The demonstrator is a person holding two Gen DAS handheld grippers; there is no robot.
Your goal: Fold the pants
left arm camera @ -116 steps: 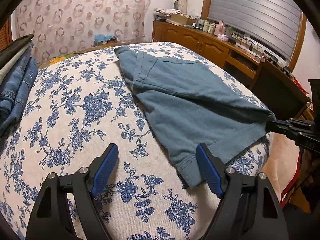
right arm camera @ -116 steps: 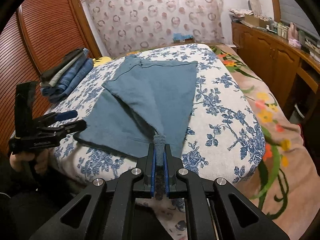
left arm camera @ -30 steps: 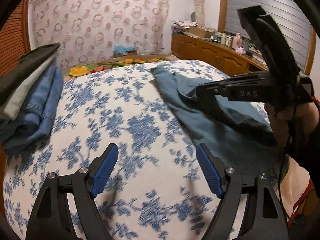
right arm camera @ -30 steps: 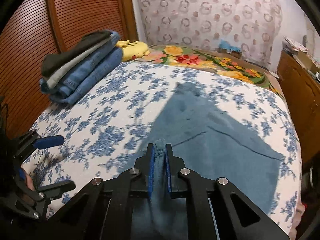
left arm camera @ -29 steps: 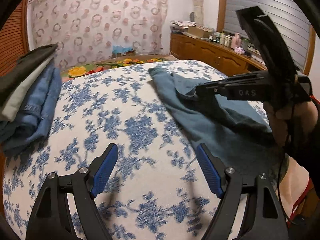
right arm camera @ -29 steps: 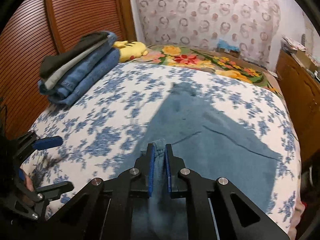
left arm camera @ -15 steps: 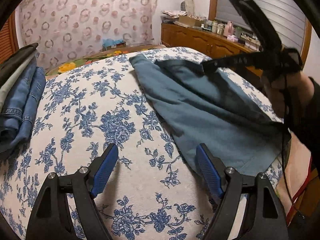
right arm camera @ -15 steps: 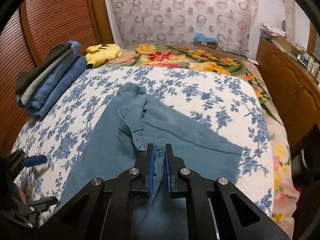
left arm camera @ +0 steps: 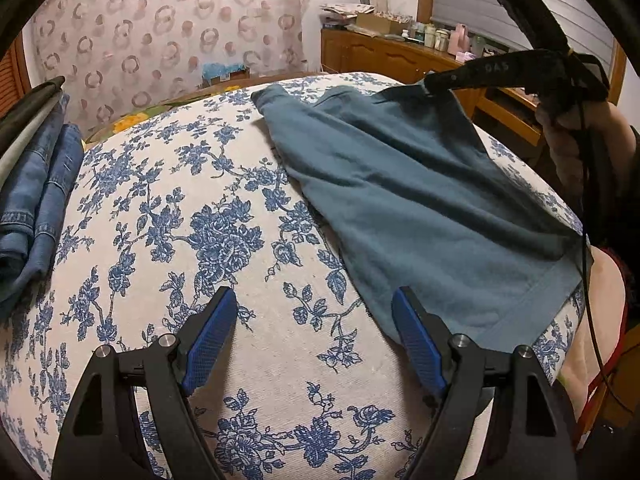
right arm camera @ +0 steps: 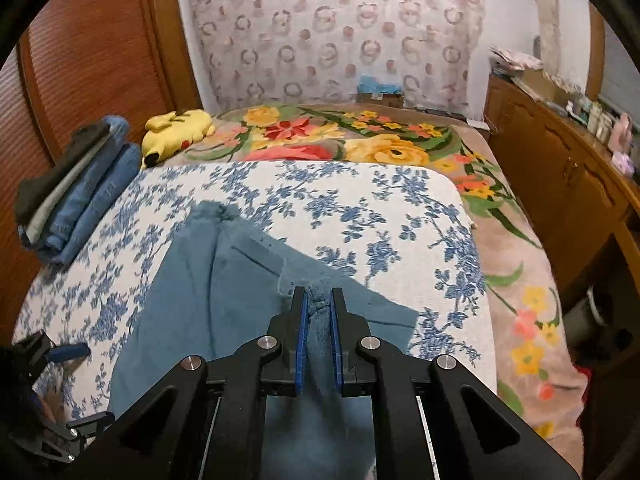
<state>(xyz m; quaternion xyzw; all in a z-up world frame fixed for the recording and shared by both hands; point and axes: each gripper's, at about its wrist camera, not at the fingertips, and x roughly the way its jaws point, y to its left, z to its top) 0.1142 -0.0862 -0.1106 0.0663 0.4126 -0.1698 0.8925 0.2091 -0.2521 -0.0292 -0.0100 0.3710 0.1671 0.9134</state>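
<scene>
Right claw (right arm camera: pixel 319 314): pinching a bunched edge of the teal pants (left arm camera: pixel 420 208), now carried up over the cloth, so a fold looks underway.
Left claw (left arm camera: pixel 314 332): spread, empty, lower centre.
Pants: right half of the floral bed (left arm camera: pixel 168 216).
Folded jeans (right arm camera: pixel 76 196): far left.

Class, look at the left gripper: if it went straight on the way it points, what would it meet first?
Probably the floral bedspread: the open left gripper points across bare cloth, with the teal pants just off to its right. Depth is unclear, so this is a judgement.
</scene>
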